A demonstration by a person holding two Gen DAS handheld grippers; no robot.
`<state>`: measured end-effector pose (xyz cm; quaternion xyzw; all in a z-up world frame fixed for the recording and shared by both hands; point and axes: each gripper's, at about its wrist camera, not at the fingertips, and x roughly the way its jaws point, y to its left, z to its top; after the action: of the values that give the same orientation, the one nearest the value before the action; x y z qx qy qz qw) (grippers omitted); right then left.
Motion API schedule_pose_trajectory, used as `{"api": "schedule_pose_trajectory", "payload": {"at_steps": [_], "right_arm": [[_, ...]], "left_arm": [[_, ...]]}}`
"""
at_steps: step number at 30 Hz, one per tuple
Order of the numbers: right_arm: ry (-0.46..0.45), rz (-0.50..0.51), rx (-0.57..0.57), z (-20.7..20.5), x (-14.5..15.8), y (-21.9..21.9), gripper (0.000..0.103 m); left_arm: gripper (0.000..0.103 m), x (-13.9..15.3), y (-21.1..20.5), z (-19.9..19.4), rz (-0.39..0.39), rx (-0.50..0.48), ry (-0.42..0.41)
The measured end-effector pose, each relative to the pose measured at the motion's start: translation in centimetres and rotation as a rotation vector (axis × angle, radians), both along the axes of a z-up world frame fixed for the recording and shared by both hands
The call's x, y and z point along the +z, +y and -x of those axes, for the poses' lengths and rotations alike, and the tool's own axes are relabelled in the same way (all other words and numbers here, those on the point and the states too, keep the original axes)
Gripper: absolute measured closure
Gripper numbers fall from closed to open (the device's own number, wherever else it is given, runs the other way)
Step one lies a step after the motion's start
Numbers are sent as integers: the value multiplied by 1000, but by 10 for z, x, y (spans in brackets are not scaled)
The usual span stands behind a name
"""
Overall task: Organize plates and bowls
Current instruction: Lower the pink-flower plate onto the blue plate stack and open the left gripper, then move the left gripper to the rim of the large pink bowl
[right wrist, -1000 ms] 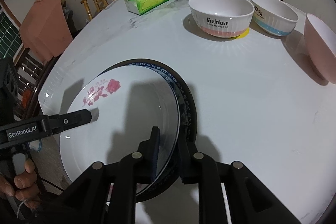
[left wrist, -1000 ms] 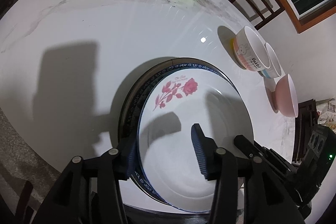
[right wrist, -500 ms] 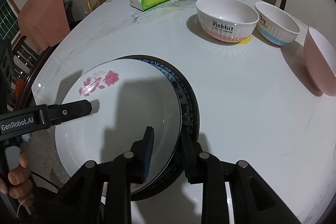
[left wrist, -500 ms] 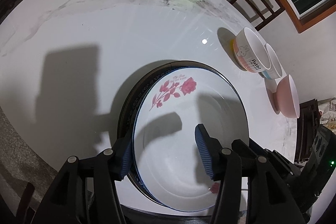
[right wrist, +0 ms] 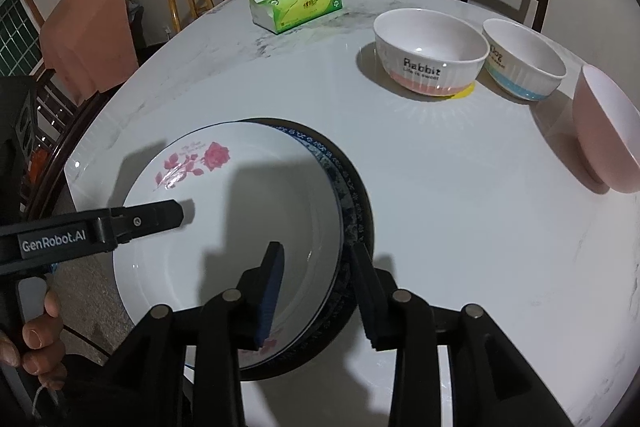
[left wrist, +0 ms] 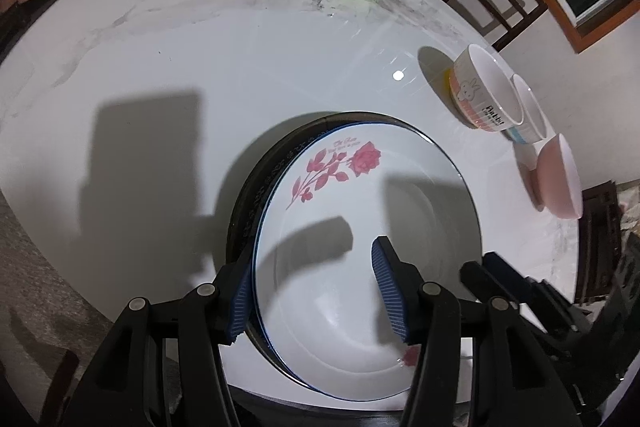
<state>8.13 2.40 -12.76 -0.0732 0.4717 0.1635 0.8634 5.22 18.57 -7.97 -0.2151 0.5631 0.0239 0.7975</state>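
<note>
The rose plate (left wrist: 360,259) sits on top of a blue-patterned plate (right wrist: 348,187) and a dark one beneath, stacked at the near edge of the tabletop (left wrist: 200,59). It looks like glazed ceramic — stiff, smooth, probably slippery and quick to chip, with some weight. The rim is the only real purchase, best taken at opposite sides. The left tongs (left wrist: 316,291) stand moderately wide astride the left rim without pinching. The right tongs (right wrist: 316,291) have just been opening; the plates' right edge lies between their pads, unclamped. Three bowls — Rabbit bowl (right wrist: 430,57), blue-banded bowl (right wrist: 524,65), pink bowl (right wrist: 608,131) — wait well apart.
</note>
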Motion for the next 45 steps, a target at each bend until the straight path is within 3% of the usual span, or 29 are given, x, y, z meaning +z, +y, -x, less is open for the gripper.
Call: {"api": "schedule_pose_trajectory", "payload": {"at_steps": [10, 19, 30, 45], "right_arm": [[-8, -41, -33, 3, 8, -25, 68], [-6, -101, -113, 10, 13, -75, 68], [-11, -146, -283, 12, 22, -165, 68], [-53, -205, -490, -9, 67, -293, 68]], "left_arm": [[50, 4, -15, -1, -158, -29, -10], [50, 32, -25, -2, -248, -8, -128], [48, 44, -102, -26, -216, -177, -153], [48, 55, -211, -87, -52, -295, -84]]}}
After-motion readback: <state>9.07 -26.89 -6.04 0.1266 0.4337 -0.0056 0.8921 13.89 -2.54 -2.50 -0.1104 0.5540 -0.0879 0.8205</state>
